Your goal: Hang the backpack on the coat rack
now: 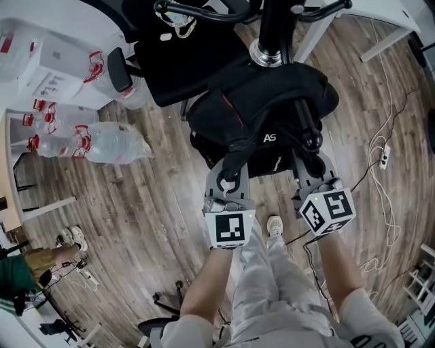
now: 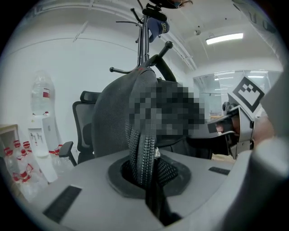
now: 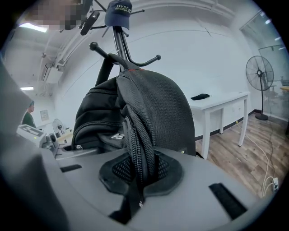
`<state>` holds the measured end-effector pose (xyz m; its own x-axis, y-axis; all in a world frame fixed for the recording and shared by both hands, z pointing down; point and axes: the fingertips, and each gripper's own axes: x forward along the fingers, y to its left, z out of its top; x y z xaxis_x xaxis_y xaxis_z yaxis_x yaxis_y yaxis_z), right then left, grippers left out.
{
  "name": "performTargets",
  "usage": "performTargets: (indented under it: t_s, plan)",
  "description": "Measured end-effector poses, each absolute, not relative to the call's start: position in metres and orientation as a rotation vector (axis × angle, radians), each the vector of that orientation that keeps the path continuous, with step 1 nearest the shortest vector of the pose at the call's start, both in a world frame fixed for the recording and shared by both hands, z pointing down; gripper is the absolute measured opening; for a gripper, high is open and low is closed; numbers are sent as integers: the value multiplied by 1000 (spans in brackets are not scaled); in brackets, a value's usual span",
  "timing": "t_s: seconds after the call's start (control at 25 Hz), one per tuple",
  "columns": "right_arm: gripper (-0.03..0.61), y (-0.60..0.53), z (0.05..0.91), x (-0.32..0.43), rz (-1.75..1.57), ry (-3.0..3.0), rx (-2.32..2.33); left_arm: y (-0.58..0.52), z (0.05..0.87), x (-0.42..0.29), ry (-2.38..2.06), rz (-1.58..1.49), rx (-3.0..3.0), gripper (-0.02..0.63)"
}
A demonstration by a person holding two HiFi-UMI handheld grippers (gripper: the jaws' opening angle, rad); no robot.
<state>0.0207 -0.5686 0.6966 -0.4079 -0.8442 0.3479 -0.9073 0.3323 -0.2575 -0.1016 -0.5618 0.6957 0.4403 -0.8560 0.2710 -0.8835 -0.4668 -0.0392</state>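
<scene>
A black backpack point(image 1: 265, 129) is held up against the coat rack point(image 1: 270, 34), whose pole rises just behind it. My left gripper point(image 1: 228, 185) is shut on one mesh shoulder strap point(image 2: 143, 155). My right gripper point(image 1: 317, 178) is shut on the other strap point(image 3: 140, 153). In the right gripper view the backpack's top point(image 3: 135, 76) sits level with the rack's lower hooks point(image 3: 151, 58). Whether its loop is over a hook I cannot tell. A blue cap point(image 3: 118, 11) hangs at the top of the rack.
A black office chair point(image 1: 170, 68) stands left of the rack, and large water bottles point(image 1: 102, 139) lie further left. A white table point(image 3: 221, 101) and a fan point(image 3: 259, 72) are to the right. Cables and a power strip point(image 1: 384, 158) lie on the wooden floor.
</scene>
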Motion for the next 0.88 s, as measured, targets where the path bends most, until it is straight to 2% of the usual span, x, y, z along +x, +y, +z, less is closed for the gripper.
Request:
performTargets:
  t_s: [0.28,0.48,0.64,0.88]
  plan:
    - [32,-569,704,21,419,-2354,1654,-565,707,-99,-1573,372,2598,28]
    - [40,-558,707,24,342,-2326,1621,-555,701,-104,-1583,296,2557,91]
    - [52,-550,707,20,347,-2351,1556,-547,697,-108,-1597,311,2559,114]
    - [106,-523,705,33,351,-2359,1515,-525,677,-122,-1682,307,2540,132]
